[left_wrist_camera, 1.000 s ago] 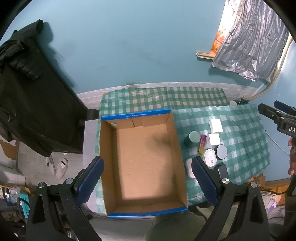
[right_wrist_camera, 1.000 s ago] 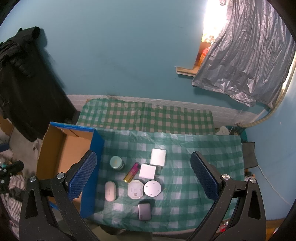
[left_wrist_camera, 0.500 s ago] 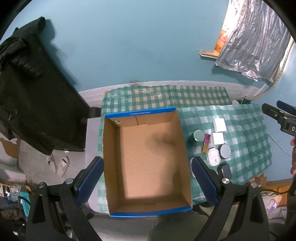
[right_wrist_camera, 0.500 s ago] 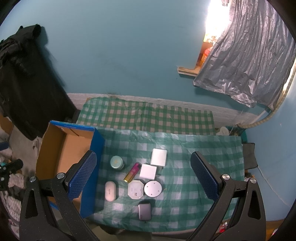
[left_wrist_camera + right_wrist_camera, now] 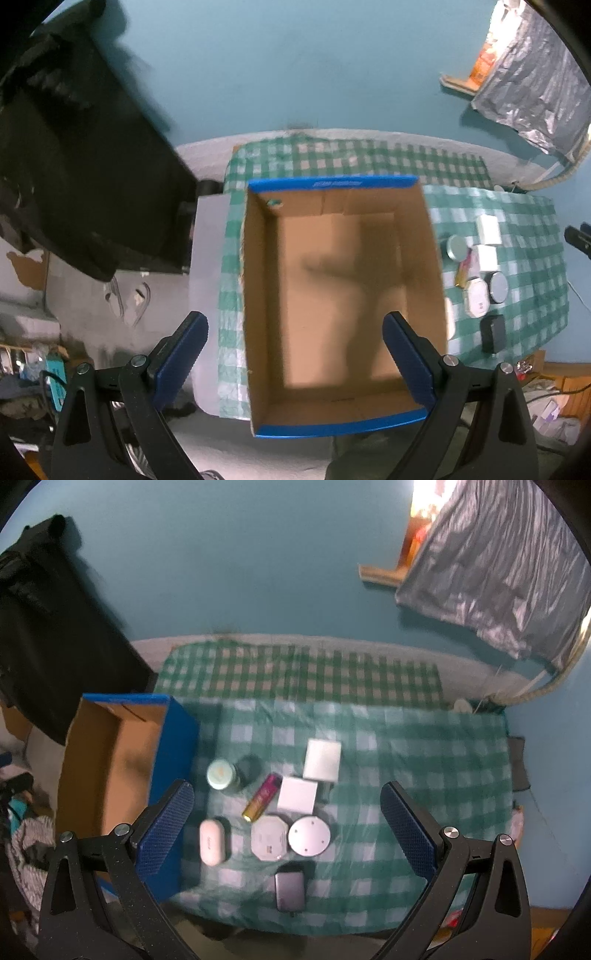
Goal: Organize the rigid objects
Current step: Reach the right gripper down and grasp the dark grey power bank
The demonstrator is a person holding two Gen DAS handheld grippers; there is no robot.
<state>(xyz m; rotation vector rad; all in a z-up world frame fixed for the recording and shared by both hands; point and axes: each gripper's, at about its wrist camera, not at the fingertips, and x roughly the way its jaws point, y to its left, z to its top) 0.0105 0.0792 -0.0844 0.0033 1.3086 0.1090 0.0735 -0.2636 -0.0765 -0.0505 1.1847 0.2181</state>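
An open cardboard box with blue rim sits empty on the left of the green checked table; it also shows in the right wrist view. Beside it lie several small objects: a teal-lidded jar, a pink-gold tube, two white square boxes, a white oval case, a white octagonal case, a round grey disc and a dark grey case. My left gripper is open, high above the box. My right gripper is open, high above the objects.
A black garment hangs on the blue wall at left. A silver foil sheet covers the window at upper right. The table's front edge is near me. Clutter lies on the floor at left.
My left gripper has shifted left, so the box sits further right in its view. My right gripper has come slightly closer to the table. Both stay open and empty.
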